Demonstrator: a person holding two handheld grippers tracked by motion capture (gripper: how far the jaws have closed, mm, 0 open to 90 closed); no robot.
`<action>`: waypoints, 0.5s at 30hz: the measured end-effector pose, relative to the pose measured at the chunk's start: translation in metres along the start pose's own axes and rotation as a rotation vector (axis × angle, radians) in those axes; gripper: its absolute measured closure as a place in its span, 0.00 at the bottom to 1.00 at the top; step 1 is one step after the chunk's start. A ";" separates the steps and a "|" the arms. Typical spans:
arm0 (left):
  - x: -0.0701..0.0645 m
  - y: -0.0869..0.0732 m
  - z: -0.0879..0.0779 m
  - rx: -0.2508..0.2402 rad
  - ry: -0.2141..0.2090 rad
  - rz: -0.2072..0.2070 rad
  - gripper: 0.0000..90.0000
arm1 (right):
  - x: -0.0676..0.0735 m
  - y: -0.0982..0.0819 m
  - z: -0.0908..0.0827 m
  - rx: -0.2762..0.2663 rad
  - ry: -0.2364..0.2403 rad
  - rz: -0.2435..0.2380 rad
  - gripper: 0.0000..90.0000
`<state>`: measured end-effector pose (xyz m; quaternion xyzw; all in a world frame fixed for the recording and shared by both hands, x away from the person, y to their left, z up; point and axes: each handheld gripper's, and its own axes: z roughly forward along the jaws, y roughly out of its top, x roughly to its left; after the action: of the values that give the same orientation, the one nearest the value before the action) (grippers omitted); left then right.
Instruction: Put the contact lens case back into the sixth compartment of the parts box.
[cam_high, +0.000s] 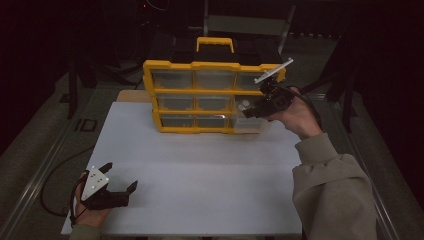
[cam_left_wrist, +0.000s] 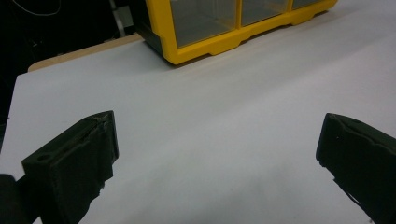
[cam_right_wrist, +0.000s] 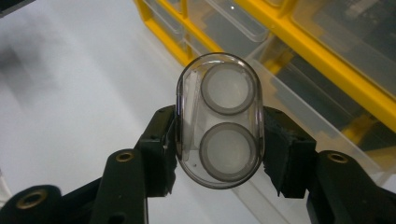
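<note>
A yellow organizer (cam_high: 172, 66) with clear drawers stands at the back of the white table (cam_high: 200, 165). Its lower right drawer (cam_high: 250, 122) is pulled out. My right gripper (cam_high: 248, 109) hovers just above that drawer, shut on a clear oval case (cam_right_wrist: 219, 120) with two white discs inside. In the right gripper view the black pads (cam_right_wrist: 163, 144) press the case from both sides. My left gripper (cam_high: 120, 177) rests at the near left of the table, jaws wide apart with nothing between them. In the left gripper view its fingers (cam_left_wrist: 79, 158) frame bare table.
The organizer's corner (cam_left_wrist: 210, 42) lies ahead of the left gripper (cam_left_wrist: 219, 154). A yellow carry handle (cam_high: 215, 42) tops the organizer. A dark cable (cam_high: 55, 175) trails off the table's left edge. The person's sleeve (cam_high: 332, 190) covers the near right corner.
</note>
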<state>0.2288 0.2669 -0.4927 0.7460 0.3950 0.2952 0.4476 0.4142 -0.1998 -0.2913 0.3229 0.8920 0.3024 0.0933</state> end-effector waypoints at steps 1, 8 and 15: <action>0.000 0.000 0.000 0.000 0.000 0.000 0.00 | -0.001 0.000 0.000 -0.001 -0.003 0.003 0.55; 0.000 0.000 0.000 0.002 -0.001 0.001 0.00 | -0.010 0.001 0.002 0.000 -0.025 0.026 0.55; 0.000 0.000 0.000 0.004 -0.002 0.003 0.00 | -0.019 0.000 0.005 0.011 -0.034 0.053 0.55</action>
<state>0.2291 0.2667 -0.4929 0.7478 0.3942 0.2941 0.4460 0.4305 -0.2092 -0.2953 0.3519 0.8831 0.2943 0.0985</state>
